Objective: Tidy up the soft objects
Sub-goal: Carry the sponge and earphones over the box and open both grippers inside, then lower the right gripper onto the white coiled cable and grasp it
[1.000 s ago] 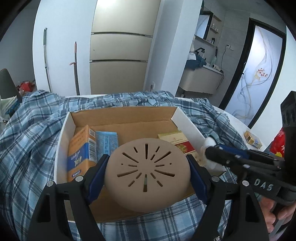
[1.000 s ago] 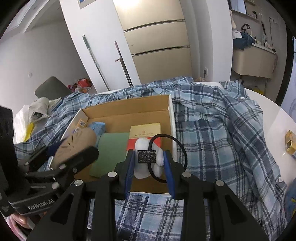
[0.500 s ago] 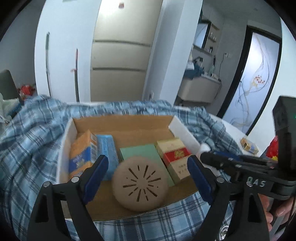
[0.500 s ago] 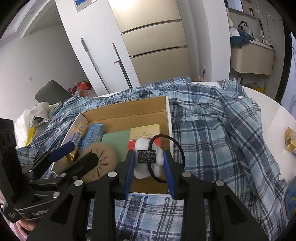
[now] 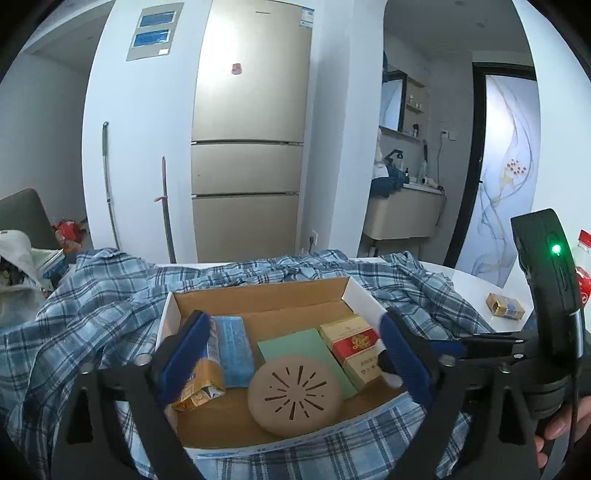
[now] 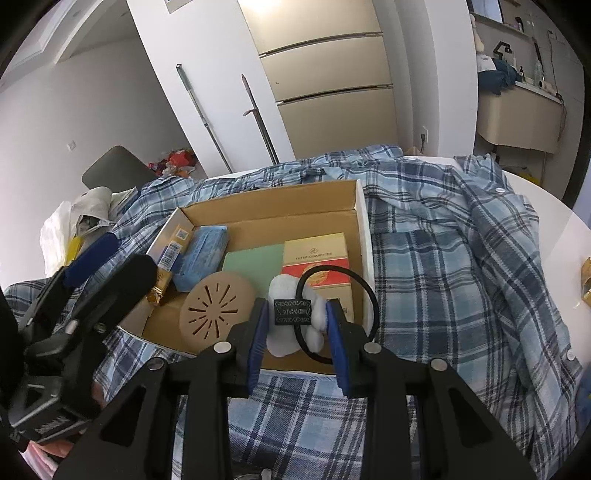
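Both views are fisheye, with black corners and straight lines bowed toward the edges. The room is evenly lit by soft daylight. In the left wrist view the refrigerator [image 5: 251, 96] carries a broad pale sheen; in the right wrist view its top [image 6: 306, 14] blows out to glare. Shadows inside the cardboard box [image 5: 258, 295] are soft. Focus is sharp, without motion blur.

bare floor at the box [image 5: 354, 293] back, packs [image 5: 351, 347] crowding the front
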The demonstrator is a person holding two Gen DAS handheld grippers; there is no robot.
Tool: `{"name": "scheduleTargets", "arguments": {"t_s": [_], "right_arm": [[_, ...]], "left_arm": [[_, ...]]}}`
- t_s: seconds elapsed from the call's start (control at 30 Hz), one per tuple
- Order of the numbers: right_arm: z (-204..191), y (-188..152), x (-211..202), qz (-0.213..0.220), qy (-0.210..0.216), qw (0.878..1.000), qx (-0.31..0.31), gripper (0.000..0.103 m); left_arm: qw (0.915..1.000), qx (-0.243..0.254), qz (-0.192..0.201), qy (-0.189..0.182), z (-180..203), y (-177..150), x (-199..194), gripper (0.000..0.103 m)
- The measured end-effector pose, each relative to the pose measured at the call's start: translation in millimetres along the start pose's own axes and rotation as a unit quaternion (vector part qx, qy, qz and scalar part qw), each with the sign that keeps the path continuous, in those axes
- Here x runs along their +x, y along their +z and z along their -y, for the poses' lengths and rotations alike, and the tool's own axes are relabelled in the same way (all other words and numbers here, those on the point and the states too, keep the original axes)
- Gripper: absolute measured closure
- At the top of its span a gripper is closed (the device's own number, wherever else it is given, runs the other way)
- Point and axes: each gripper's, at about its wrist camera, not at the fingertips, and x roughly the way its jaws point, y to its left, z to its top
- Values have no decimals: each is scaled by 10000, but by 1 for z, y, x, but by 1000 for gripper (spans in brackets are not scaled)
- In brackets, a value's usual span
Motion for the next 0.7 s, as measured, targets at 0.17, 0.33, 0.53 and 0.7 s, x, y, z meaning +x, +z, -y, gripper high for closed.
{"name": "scheduleTargets", "arguments": {"t_s": [0.17,0.33,0.53,0.7], "right_arm": [[4,0,0,72,-39,9999,145,43],[6,3,-4,155,-209,9996,110,41],[0,16,-39,666,-550,9962,-81,41],[-8,21,-88,1084,-626,9918,-243,40]], "left_arm": [[9996,-99,225,123,-5,4,-10,0],[9990,-23,395,204,-3,11,-19,0],[9972,87,702,262,5,29,-43,0],[9955,154,894,262,13,42,-82,0]]}}
